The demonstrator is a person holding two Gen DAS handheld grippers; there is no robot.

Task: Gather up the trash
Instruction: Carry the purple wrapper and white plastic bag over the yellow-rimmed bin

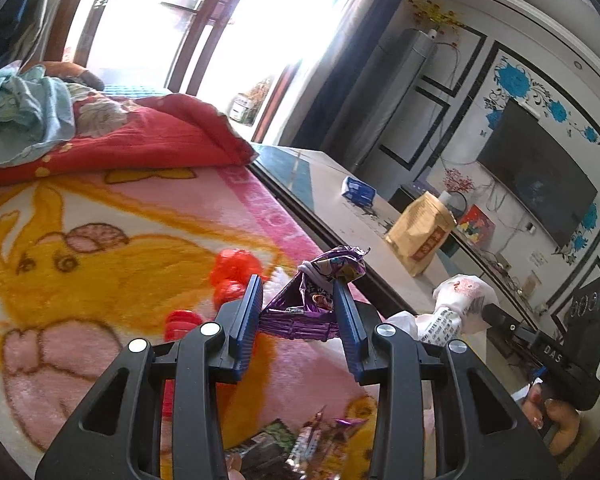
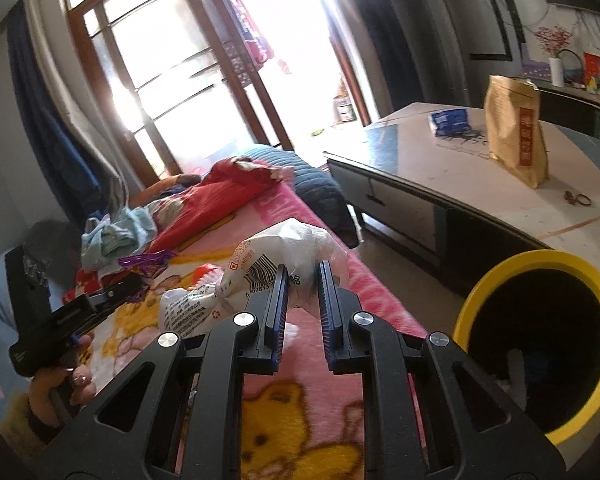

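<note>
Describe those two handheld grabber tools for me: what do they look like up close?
Both match. The left gripper and right gripper each have a black plastic frame of angular linkage arms with cut-out openings, joined by round silver pins. Their two flat fingers are black with ribbed blue pads. The right tool's boxy black handle carries white lettering, and the hand gripping it has painted nails.

Window (image 2: pixel 172 80) glare blown out — fisheye edges warped

bright glare floods a wood-framed window (image 2: pixel 172 80) behind a pink blanket (image 1: pixel 100 248) and low table (image 2: pixel 480 168).
</note>
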